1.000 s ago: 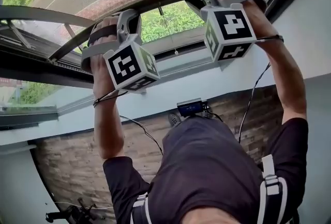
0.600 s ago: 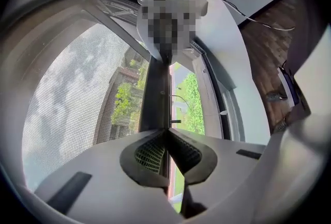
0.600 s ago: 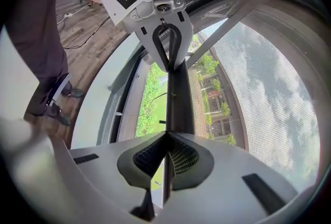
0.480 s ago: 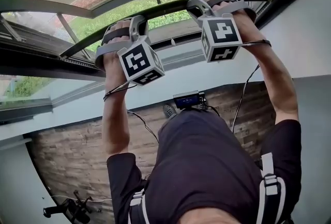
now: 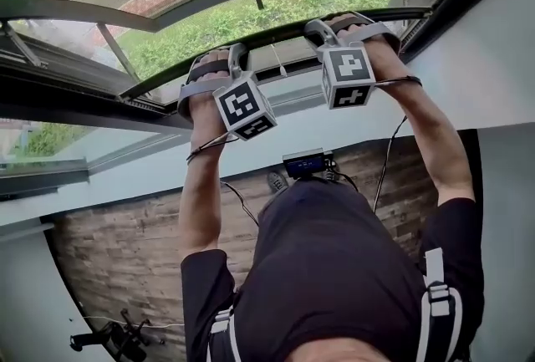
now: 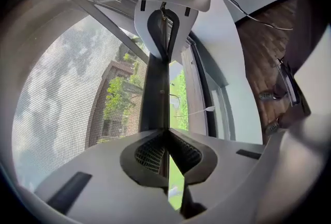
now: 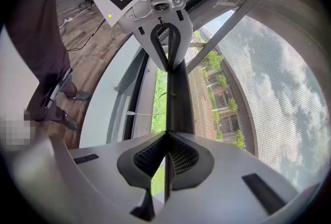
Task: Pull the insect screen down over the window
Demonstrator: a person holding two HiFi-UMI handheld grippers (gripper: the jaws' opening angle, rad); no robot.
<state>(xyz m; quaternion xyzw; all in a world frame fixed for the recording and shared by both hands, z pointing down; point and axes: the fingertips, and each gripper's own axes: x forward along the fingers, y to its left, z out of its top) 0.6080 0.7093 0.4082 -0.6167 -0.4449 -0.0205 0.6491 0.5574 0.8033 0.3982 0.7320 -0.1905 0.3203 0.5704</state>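
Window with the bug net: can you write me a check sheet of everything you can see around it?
Surface: pale wall under the window, nothing seen on it.
Job's things: grey mesh insect screen with a dark bottom bar; below the bar the window gap has no mesh over it.
Clutter: thin pull cord with a white tip by the window frame; black wheeled chair base on the floor.
Grippers: left gripper and right gripper are both shut on the dark bottom bar.
Cables: black cables run down from both wrists.
Surroundings: brown wood-plank floor inside; green bushes outside.
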